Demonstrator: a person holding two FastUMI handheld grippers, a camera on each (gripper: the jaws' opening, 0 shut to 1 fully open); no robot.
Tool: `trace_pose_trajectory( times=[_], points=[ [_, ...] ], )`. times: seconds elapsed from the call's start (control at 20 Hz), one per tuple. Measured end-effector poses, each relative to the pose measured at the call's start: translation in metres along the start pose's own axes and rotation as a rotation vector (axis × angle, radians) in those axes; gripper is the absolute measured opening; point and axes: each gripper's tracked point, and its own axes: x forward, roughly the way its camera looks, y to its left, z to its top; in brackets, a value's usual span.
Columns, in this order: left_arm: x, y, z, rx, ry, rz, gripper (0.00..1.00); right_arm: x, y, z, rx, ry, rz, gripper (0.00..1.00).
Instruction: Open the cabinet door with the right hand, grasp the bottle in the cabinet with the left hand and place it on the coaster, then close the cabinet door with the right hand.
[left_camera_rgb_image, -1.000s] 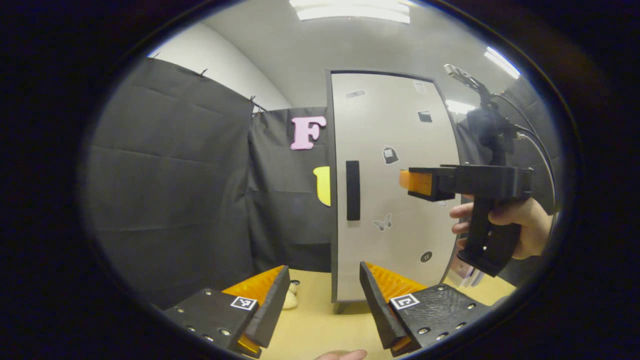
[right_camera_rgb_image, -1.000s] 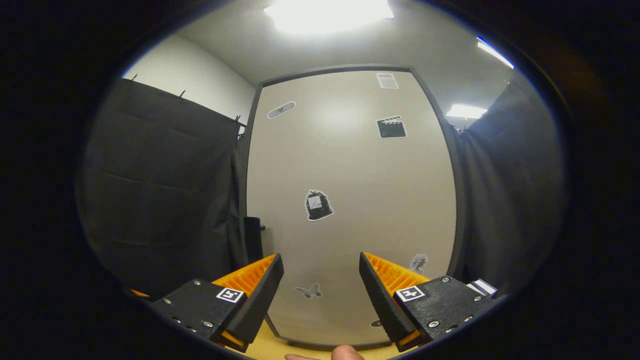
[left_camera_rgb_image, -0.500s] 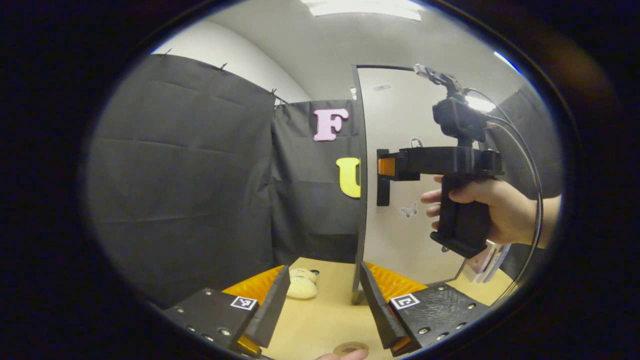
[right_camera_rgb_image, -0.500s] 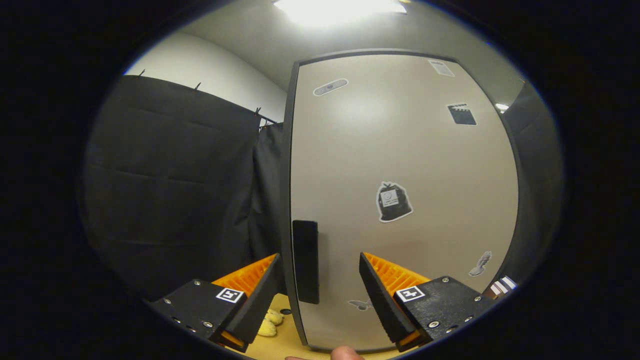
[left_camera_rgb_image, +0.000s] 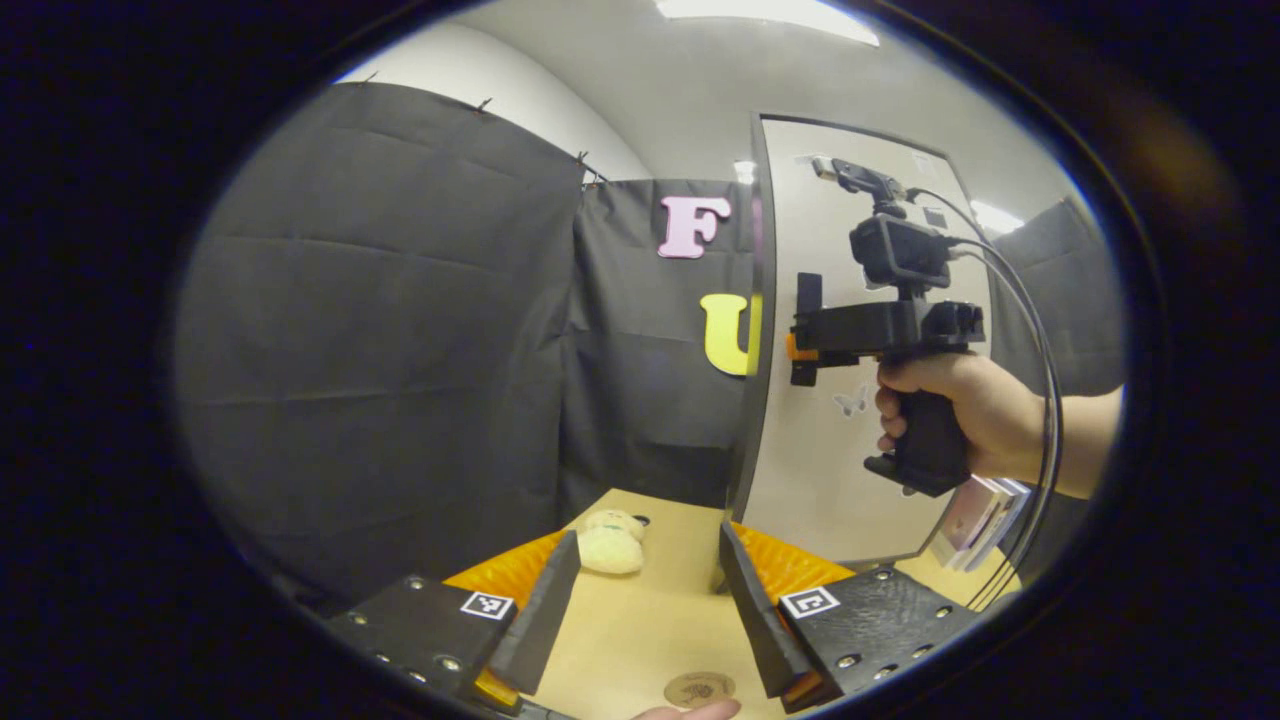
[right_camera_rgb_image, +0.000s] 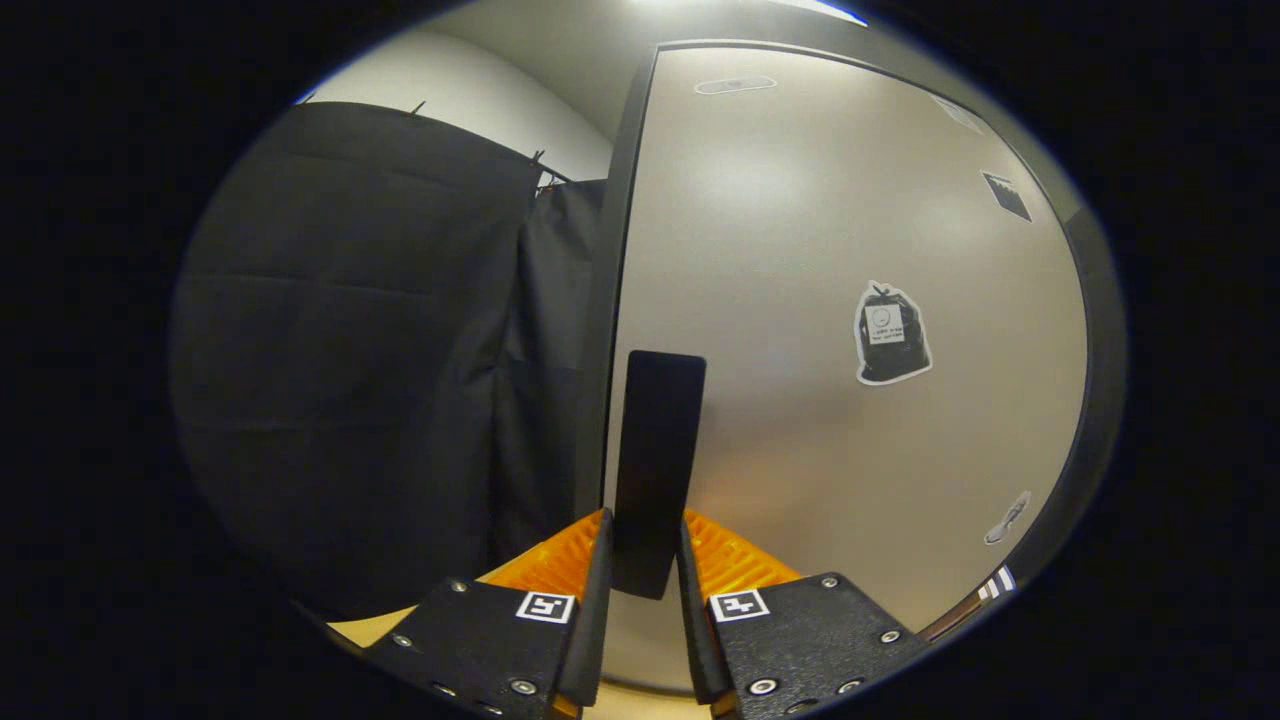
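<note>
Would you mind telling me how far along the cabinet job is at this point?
Nothing is finished yet. In hand: the right gripper has its fingers closed on the door handle, and the cabinet door looks shut or barely open. Left: swing the door open, take the bottle with the left gripper, which waits open over the table, set it on the coaster, then close the door.

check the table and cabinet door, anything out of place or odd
Nothing looks damaged or spilled. A small plush toy lies on the table left of the cabinet door, unrelated to the task. The right gripper is clamped squarely on the door handle.
</note>
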Motion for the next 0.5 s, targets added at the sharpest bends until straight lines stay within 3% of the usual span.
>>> trace_pose_trajectory(
  times=[0.1, 0.4, 0.5],
  points=[
    [0.002, 0.002, 0.001, 0.008, -0.004, 0.012, 0.81, 0.0, 0.0, -0.002, -0.048, 0.002, 0.003, 0.32],
    [0.014, -0.015, 0.009, 0.078, -0.037, -0.041, 0.81, -0.004, 0.0, -0.005, -0.043, 0.021, 0.057, 0.18],
    [0.022, -0.02, 0.011, 0.094, -0.046, -0.045, 0.81, -0.007, 0.0, -0.006, -0.035, 0.036, 0.081, 0.18]
  ],
)
